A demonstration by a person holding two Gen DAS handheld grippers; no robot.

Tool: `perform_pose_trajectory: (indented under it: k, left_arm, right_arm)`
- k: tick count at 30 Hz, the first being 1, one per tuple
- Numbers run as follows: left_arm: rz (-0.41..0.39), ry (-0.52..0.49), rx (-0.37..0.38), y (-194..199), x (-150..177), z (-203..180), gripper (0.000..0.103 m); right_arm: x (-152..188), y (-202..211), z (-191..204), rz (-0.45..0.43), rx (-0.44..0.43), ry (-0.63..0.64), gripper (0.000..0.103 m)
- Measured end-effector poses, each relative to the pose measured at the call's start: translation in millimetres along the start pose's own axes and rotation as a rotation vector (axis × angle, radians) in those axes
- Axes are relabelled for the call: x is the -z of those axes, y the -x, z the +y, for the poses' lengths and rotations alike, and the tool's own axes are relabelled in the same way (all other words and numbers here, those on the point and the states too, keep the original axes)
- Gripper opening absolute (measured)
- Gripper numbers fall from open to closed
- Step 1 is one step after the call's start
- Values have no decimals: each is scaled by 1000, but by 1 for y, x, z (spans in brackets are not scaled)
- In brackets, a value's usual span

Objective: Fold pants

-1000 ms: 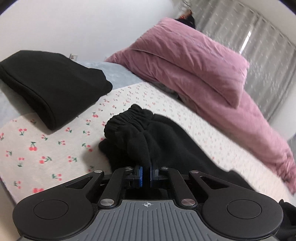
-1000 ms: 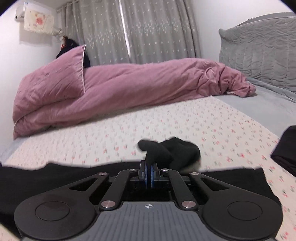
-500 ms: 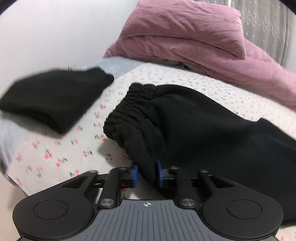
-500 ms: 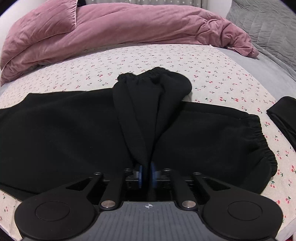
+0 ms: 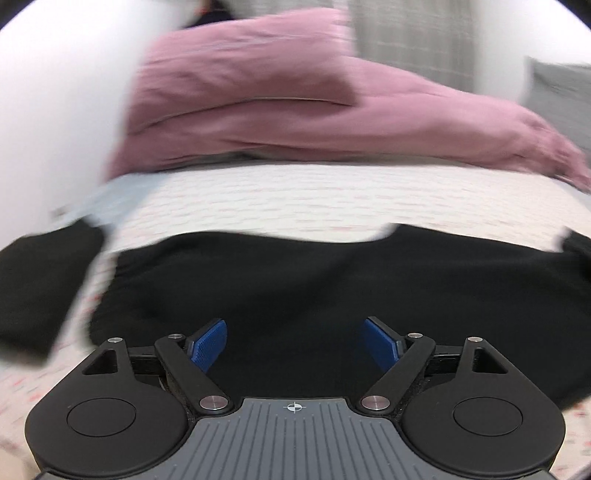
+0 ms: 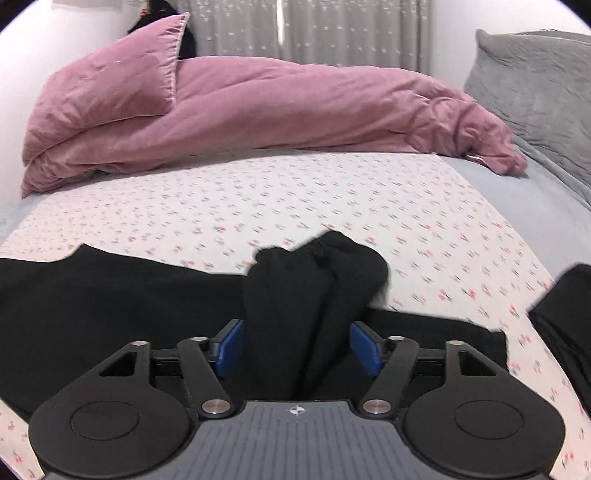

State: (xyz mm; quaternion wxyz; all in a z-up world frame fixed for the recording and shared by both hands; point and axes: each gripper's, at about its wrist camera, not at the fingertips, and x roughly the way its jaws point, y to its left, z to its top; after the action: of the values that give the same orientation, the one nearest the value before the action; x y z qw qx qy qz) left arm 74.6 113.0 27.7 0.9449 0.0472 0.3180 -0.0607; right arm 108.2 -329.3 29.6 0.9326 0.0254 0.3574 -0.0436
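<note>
From the left wrist view, which is smeared with motion blur, the left gripper (image 5: 294,341) hangs low over the bed; its blue fingers (image 5: 207,343) are spread wide apart and pinch nothing; the black pants (image 5: 332,291) lie flat on the cherry-print sheet (image 5: 295,199) directly at twelve o'clock of the gripper, stretching from nine o'clock across to three o'clock; a second black garment (image 5: 40,288) lies on the sheet at nine o'clock, just beside the pants but apart from them; the pink duvet (image 5: 332,122) is heaped along the far side at twelve o'clock, with a pink pillow (image 5: 240,62) resting on its left end; a grey pillow (image 5: 561,96) shows at two o'clock.

From the right wrist view, the right gripper (image 6: 296,347) also has its fingers (image 6: 231,345) spread; a bunched fold of the pants (image 6: 306,314), cuff end up, stands between the two fingers, but neither pad presses it; the rest of the pants spread flat from nine o'clock to three o'clock beneath; the black garment's edge (image 6: 565,317) sits at three o'clock; the sheet (image 6: 295,195) runs on to the duvet (image 6: 295,107) at twelve o'clock, the pink pillow (image 6: 110,85) at eleven o'clock, the grey pillow (image 6: 535,81) at two o'clock, and grey curtains (image 6: 314,33) behind.
</note>
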Motion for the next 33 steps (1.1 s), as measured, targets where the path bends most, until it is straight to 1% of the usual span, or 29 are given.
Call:
perform_pose_trajectory:
  k: [4, 7, 9, 11, 13, 14, 15, 16, 17, 20, 23, 25, 29, 33]
  left_arm:
    - [40, -53, 180, -24, -12, -52, 84]
    - [55, -85, 305, -40, -10, -86, 84]
    - [68, -111, 353, -50, -4, -106, 84]
    - [83, -136, 380, -58, 3, -122, 84]
    - [103, -143, 418, -66, 8, -132, 84]
    - [111, -142, 437, -68, 10, -136, 84]
    - [113, -143, 451, -71, 12, -141, 84]
    - [107, -146, 452, -73, 13, -145, 84]
    - [100, -152, 448, -75, 12, -151, 84]
    - [83, -178, 444, -74, 13, -156, 84]
    - [78, -189, 446, -71, 14, -158, 84]
    - [70, -200, 449, -68, 17, -160, 84]
    - [46, -241, 453, -64, 23, -169, 84]
    - [0, -266, 494, -53, 28, -177, 84]
  right_arm:
    - [-15, -21, 9, 2, -3, 29, 66]
    - [-22, -40, 13, -4, -4, 15, 63]
    - [-21, -52, 14, 2, -2, 19, 60]
    - [-19, -64, 14, 9, 23, 31, 60]
    - [-16, -76, 12, 16, 49, 28, 60]
    - [-14, -83, 11, 28, 57, 26, 59]
    - [-13, -87, 9, 35, 62, 24, 40]
    - [-11, -90, 8, 36, 73, 22, 9]
    - [-11, -89, 4, 32, 82, 13, 5]
    - [-14, -72, -7, -33, 80, -49, 4]
    - [-13, -42, -24, -137, 131, -89, 4]
    - [-9, -24, -41, -168, 154, -149, 4]
    - [8, 7, -74, -173, 197, -253, 3]
    - [35, 28, -97, -137, 214, -358, 4]
